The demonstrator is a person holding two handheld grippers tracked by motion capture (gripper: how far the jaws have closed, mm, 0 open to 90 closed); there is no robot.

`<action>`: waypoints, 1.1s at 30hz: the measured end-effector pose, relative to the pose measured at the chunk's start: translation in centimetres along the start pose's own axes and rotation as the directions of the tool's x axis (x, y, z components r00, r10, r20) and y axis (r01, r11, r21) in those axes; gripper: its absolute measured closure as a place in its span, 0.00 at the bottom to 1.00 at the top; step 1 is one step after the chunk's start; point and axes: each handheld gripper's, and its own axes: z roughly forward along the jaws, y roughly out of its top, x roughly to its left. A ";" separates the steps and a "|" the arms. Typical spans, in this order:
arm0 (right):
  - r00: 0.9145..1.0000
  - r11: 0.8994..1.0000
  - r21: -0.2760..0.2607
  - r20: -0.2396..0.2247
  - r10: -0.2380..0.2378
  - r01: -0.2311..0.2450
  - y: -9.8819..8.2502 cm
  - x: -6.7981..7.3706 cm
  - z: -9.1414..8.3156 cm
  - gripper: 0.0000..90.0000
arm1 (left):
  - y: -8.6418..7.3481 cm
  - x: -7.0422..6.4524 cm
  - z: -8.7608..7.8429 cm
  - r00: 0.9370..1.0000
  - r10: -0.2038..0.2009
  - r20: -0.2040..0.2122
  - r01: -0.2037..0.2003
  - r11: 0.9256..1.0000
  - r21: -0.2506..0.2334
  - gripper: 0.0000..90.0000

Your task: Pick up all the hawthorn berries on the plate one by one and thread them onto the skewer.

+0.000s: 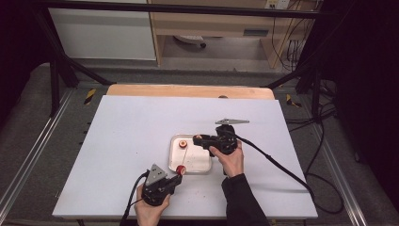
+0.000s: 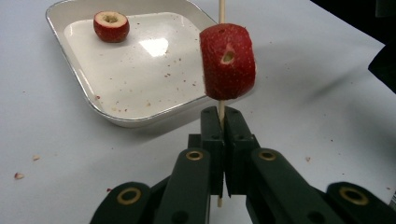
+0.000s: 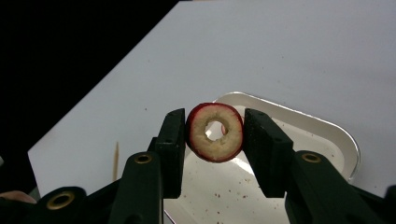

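- A thin wooden skewer (image 2: 221,14) is clamped between the closed jaws of the left gripper (image 2: 221,122); in the left gripper view its long axis runs straight up along the line of the jaws and away from them, past the top edge, with a short end seen below the jaw tips.
- A red fruit piece (image 2: 228,61) is threaded on the skewer just beyond the jaw tips, apart from them, with a cored hole facing the camera.
- In the high view the skewer (image 1: 184,157) is seen pointing from the left gripper (image 1: 175,179) forward over the tray (image 1: 203,165), toward the right gripper (image 1: 199,139).
- A cored ring (image 3: 215,132) of red-skinned fruit is held between the jaws of the right gripper (image 3: 214,140), pressed on both sides; its hole faces the camera, so its axis lies along the gripper's line of sight.
- The tray (image 3: 327,128) lies beneath and beyond the right gripper, scattered with small crumbs.
- Another cored piece (image 2: 111,26) sits hole-up in the tray (image 2: 84,79), at the far left from the left gripper.
- The tray rests on the white table (image 1: 127,141); crumbs (image 2: 18,176) lie on the table left of the left gripper.
- Each gripper is held by a hand (image 1: 231,160).
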 end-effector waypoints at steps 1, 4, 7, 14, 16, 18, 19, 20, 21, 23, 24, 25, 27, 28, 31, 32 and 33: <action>1.000 1.000 -0.021 -0.004 0.005 -0.005 -0.1 0.0 -0.2 0.67 | 0.0 -0.1 0.1 1.000 -0.002 0.002 0.002 1.000 -0.003 0.98; 1.000 0.997 -0.070 -0.016 0.014 -0.015 -0.3 0.2 -0.5 0.67 | 0.0 -0.4 0.2 1.000 -0.014 0.009 0.015 1.000 -0.007 0.98; 0.999 0.993 -0.117 -0.033 0.014 -0.018 -0.5 0.5 -0.6 0.67 | 0.0 -0.6 0.4 1.000 -0.021 0.014 0.021 1.000 -0.007 0.98; 0.998 0.977 -0.210 -0.056 0.026 -0.037 -0.9 1.0 -0.8 0.67 | 0.1 -1.2 0.7 0.998 -0.049 0.027 0.049 0.999 -0.020 0.98; 0.998 0.972 -0.231 -0.061 0.030 -0.044 -1.0 1.1 -0.8 0.67 | 0.2 -1.3 0.8 0.998 -0.057 0.032 0.058 0.998 -0.024 0.98; 0.997 0.967 -0.250 -0.064 0.032 -0.047 -1.1 1.2 -0.8 0.67 | 0.2 -1.5 0.9 0.997 -0.064 0.033 0.065 0.997 -0.029 0.98; 0.997 0.964 -0.259 -0.067 0.033 -0.050 -1.1 1.2 -0.8 0.67 | 0.2 -1.5 0.9 0.997 -0.070 0.033 0.071 0.997 -0.032 0.98; 0.997 0.963 -0.264 -0.072 0.033 -0.051 -1.2 1.3 -0.8 0.67 | 0.2 -1.5 1.0 0.997 -0.074 0.034 0.075 0.997 -0.033 0.98; 0.997 0.961 -0.272 -0.073 0.032 -0.051 -1.3 1.3 -0.8 0.67 | 0.3 -1.6 1.1 0.996 -0.081 0.036 0.082 0.996 -0.035 0.98; 0.996 0.958 -0.281 -0.082 0.037 -0.058 -1.4 1.4 -0.7 0.67 | 0.4 -1.7 1.1 0.995 -0.090 0.039 0.091 0.995 -0.039 0.98; 0.996 0.956 -0.288 -0.082 0.038 -0.060 -1.5 1.4 -0.7 0.67 | 0.5 -1.7 1.2 0.996 -0.087 0.035 0.089 0.995 -0.046 0.98; 0.996 0.953 -0.296 -0.084 0.039 -0.062 -1.6 1.5 -0.7 0.67 | 0.5 -1.7 1.2 0.995 -0.089 0.035 0.091 0.995 -0.049 0.98; 0.995 0.951 -0.302 -0.091 0.042 -0.067 -1.7 1.6 -0.7 0.67 | 0.7 -1.8 1.4 0.995 -0.094 0.037 0.096 0.994 -0.051 0.98; 0.995 0.949 -0.308 -0.092 0.038 -0.065 -1.7 1.7 -0.7 0.67 | 0.8 -1.8 1.4 0.995 -0.094 0.040 0.096 0.994 -0.050 0.98; 0.994 0.948 -0.311 -0.100 0.041 -0.070 -1.7 1.8 -0.8 0.67 | 1.0 -1.9 1.6 0.992 -0.116 0.053 0.118 0.992 -0.046 0.98; 0.995 0.948 -0.312 -0.098 0.035 -0.064 -1.7 1.7 -0.8 0.67 | 1.0 -1.9 1.7 0.991 -0.121 0.054 0.124 0.991 -0.049 0.98; 0.995 0.947 -0.314 -0.098 0.033 -0.063 -1.7 1.8 -0.8 0.67 | 1.0 -2.0 1.7 0.990 -0.127 0.059 0.130 0.990 -0.050 0.98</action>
